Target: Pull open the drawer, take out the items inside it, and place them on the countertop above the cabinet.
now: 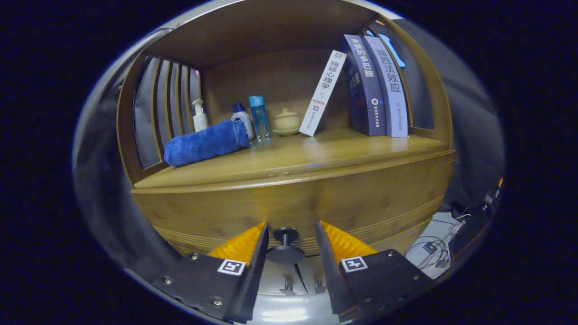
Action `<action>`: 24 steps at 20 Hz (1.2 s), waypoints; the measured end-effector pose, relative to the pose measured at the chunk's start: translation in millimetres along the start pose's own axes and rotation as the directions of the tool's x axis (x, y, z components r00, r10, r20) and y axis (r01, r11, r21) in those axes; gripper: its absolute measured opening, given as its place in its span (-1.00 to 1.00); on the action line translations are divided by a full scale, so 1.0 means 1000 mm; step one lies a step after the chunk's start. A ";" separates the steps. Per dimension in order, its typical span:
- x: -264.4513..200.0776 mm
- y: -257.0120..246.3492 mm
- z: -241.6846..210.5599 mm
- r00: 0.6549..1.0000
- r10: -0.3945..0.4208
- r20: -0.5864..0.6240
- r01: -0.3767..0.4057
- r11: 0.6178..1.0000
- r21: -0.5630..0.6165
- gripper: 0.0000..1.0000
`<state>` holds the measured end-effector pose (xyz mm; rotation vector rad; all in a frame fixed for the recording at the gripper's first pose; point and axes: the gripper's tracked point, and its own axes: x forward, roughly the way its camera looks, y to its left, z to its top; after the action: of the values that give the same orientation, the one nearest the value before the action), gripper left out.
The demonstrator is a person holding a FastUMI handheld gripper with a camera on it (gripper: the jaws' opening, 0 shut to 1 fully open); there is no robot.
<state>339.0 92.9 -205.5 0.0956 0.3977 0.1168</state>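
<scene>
The gripper (pixel 289 243) stands parted, its fingers (pixel 246 246) flanking the knob (pixel 285 246) without touching it; the risk is a shallow or off-centre close, so the pads slip off the knob's disc when pulled. The knob's stem points straight out of the drawer (pixel 298 203) toward the fingers; the drawer runs crosswise, closed. Beyond, the countertop (pixel 343 151) carries a towel (pixel 205 143), bottles (pixel 259 116) and books (pixel 375 85).

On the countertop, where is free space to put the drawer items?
Bare wood runs along the countertop front edge, widest between the towel and the books. The back left is crowded with bottles. The open gripper flanks the knob.
</scene>
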 end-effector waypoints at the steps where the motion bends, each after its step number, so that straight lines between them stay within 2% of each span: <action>1: 0.001 -0.001 0.002 1.000 -0.003 0.005 0.003 1.000 -0.010 0.25; 4: 0.000 -0.001 0.000 1.000 -0.010 0.008 0.010 1.000 0.002 0.21; 5: -0.001 0.007 0.000 1.000 0.021 0.010 -0.021 1.000 0.020 0.16; 7: 0.001 0.005 0.001 1.000 0.009 0.017 -0.009 1.000 0.006 -0.30; 9: 0.003 0.006 0.002 1.000 0.009 0.013 -0.009 1.000 0.004 -0.30; 10: -0.001 0.006 -0.001 1.000 0.010 0.006 -0.010 1.000 0.006 -0.46; 11: -0.003 0.008 0.001 1.000 0.019 0.011 -0.019 1.000 0.003 -0.46; 12: -0.006 0.015 0.021 0.993 0.065 0.103 -0.068 0.998 0.020 -0.68; 13: 0.015 0.020 0.018 0.991 0.089 0.102 -0.094 0.995 0.043 -0.78; 15: 0.002 0.019 0.008 0.997 0.046 0.064 -0.048 0.998 0.028 -1.00; 17: -0.002 0.019 0.017 0.996 0.048 0.080 -0.053 0.997 0.053 -0.99; 21: -0.001 -0.016 0.017 0.997 -0.052 0.063 0.047 0.996 0.070 -0.94; 22: -0.004 -0.019 0.016 0.996 -0.071 0.055 0.067 0.995 0.067 -0.59; 24: -0.004 -0.014 0.015 0.998 -0.044 0.043 0.040 0.996 0.085 0.12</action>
<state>342.0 77.4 -192.0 0.1726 0.3598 0.0564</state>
